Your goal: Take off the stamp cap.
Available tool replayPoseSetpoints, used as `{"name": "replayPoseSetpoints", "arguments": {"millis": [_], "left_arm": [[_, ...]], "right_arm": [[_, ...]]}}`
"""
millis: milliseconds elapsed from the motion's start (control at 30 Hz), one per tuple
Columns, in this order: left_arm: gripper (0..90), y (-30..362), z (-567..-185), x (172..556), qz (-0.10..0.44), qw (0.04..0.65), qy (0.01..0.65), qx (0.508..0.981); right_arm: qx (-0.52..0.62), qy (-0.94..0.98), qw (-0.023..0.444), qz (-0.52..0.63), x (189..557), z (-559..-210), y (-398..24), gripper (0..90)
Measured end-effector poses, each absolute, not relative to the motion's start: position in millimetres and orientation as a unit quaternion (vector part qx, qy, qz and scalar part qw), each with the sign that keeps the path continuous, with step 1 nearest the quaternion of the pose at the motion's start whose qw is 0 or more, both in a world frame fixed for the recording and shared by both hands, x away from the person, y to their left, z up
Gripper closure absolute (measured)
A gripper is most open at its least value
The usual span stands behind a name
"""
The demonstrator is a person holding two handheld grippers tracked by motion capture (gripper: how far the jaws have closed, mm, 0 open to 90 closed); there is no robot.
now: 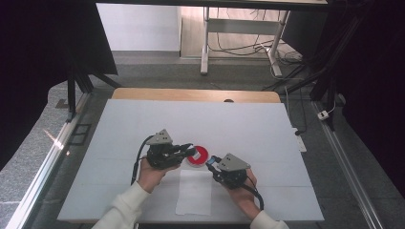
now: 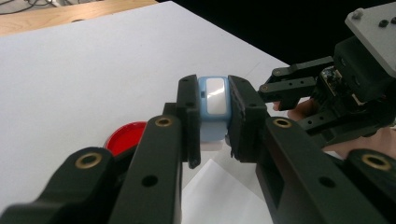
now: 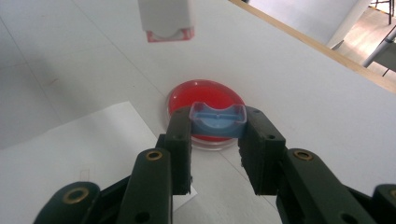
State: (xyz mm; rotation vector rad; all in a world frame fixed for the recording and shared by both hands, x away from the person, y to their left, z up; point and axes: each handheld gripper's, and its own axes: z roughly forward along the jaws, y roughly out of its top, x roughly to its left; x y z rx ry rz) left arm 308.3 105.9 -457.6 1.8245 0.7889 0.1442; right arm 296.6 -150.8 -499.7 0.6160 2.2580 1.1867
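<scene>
1. While a person's left hand [image 1: 152, 174] holds it, the left gripper [image 2: 214, 122] clamps a pale blue block [image 2: 213, 109] between its jaws.
2. At its 3 o'clock, a red-filled petri dish [image 1: 199, 156] sits on the white table [image 1: 248, 121].
3. At 4 o'clock, the right gripper [image 3: 215, 133] pinches a small blue cap [image 3: 218, 119], poised over the dish.

red dish [image 3: 205, 99], blue cap [image 3: 218, 119], black tongs [image 3: 215, 149]

Small light-blue plastic cap [image 3: 218, 120] clamped in right tool [image 3: 215, 140]; pale-blue block with white face [image 2: 213, 109] clamped in left tool [image 2: 214, 123]; round red-filled clear dish [image 3: 205, 100] flat on bench.
</scene>
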Motion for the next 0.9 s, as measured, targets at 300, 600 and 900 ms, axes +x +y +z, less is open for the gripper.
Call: {"name": "replayPoseSetpoints", "arguments": {"millis": [300,600,900], "left_arm": [[75.6,109,-457,309,0.062,0.546,0.331,0.767],[75.6,108,-458,310,0.061,0.545,0.334,0.767],[75.5,107,-460,311,0.066,0.533,0.329,0.777]], "right_arm": [[0.241,0.83,0.244,0.44,297,-506,-169,65.2],[0.259,0.827,0.246,0.433,295,-510,-185,65.1],[0.272,0.819,0.255,0.437,292,-507,-209,65.2]]}}
